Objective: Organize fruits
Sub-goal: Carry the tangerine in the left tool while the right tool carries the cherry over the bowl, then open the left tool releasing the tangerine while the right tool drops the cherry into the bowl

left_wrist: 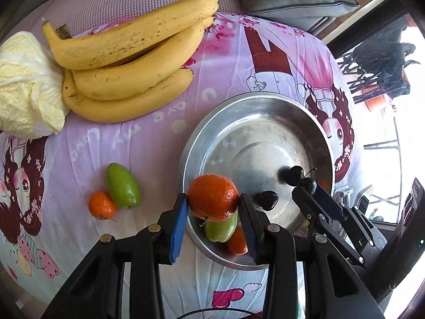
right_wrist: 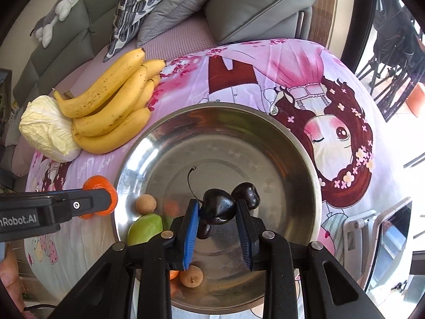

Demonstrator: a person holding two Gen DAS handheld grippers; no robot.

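Observation:
My left gripper [left_wrist: 213, 204] is shut on an orange tangerine [left_wrist: 212, 199], held over the near rim of a steel bowl [left_wrist: 255, 101]. In the bowl lie a green fruit [left_wrist: 220, 230], another tangerine [left_wrist: 237, 240] and a dark cherry [left_wrist: 267, 199]. My right gripper [right_wrist: 217, 212] is shut on a dark stemmed cherry [right_wrist: 217, 210] above the bowl [right_wrist: 212, 107]. Below it rest more cherries [right_wrist: 245, 195], a green fruit [right_wrist: 144, 228] and small brown round fruits [right_wrist: 146, 204]. A small tangerine [left_wrist: 101, 204] and a green fruit [left_wrist: 122, 186] lie on the cloth.
A bunch of bananas [left_wrist: 127, 61] and a pale cabbage [left_wrist: 26, 85] lie at the table's far left on the pink cartoon cloth [left_wrist: 279, 53]. Grey sofa cushions [right_wrist: 252, 8] stand behind. A white-framed device [right_wrist: 390, 239] stands by the table's right edge.

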